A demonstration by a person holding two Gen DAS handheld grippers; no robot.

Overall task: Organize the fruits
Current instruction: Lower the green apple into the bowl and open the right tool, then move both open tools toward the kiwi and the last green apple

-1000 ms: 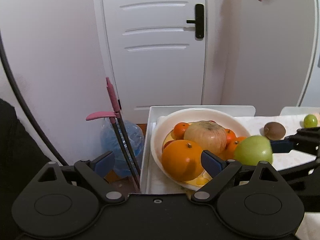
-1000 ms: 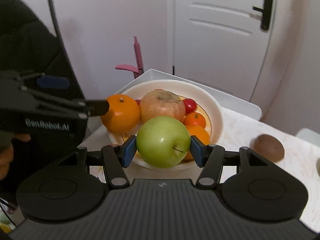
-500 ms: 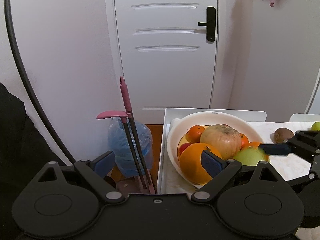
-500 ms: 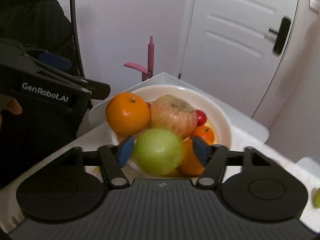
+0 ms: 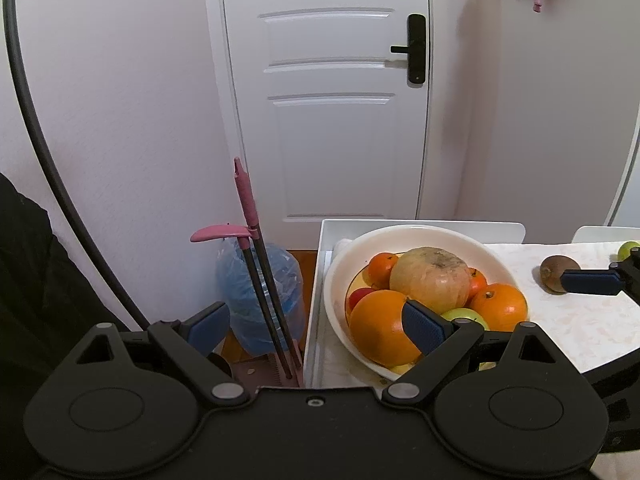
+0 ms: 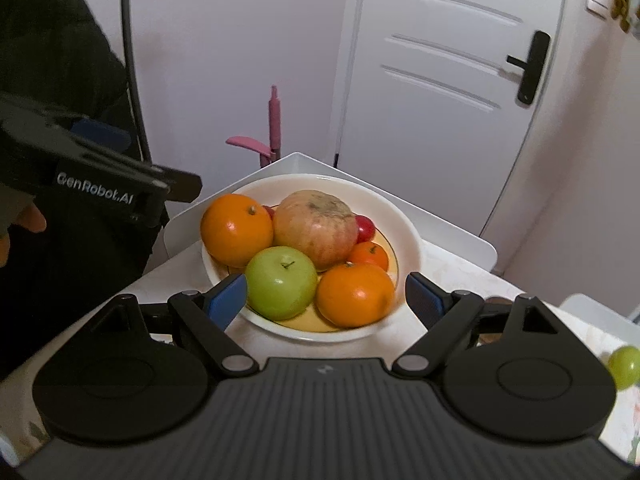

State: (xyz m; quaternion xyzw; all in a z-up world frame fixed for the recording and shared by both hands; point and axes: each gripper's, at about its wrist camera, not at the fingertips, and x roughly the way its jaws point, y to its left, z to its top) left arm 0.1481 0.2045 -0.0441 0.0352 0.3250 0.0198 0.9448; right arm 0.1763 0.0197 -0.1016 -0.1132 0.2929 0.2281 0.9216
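Your right gripper [image 6: 326, 294] is at the release step: jaws opening, spread wide either side of the bowl's near edge, pads pressing on nothing. The apple [image 6: 281, 282] sits in the bowl [image 6: 408, 236], front-left, touching the big orange [image 6: 236, 229] behind it, the pomegranate [image 6: 316, 229] and the near orange [image 6: 355, 295]. The left pad looks just beside the apple's skin; can't tell if it brushes it. The apple looks settled, stem up.

Your left gripper [image 5: 316, 320] hangs by the table's left edge, jaws spread, nothing between them. Its right finger overlaps the big orange in the left view, but that reads as overlap only, not a pinch.

Judgement: apple placement is done bar the pull-back. Still out on the table [image 5: 580, 324]: the kiwi [image 5: 556, 273] and a small green fruit [image 6: 624, 366], both well apart from the bowl, to its right.

Next, imo: lift the right gripper straight back and up so the left pad doesn't drag the apple out, then swing right to the kiwi w/ jaws kept wide. The bowl is crowded, so the next fruit needs a low gap, e.g. front-right, else it may roll off the pile.
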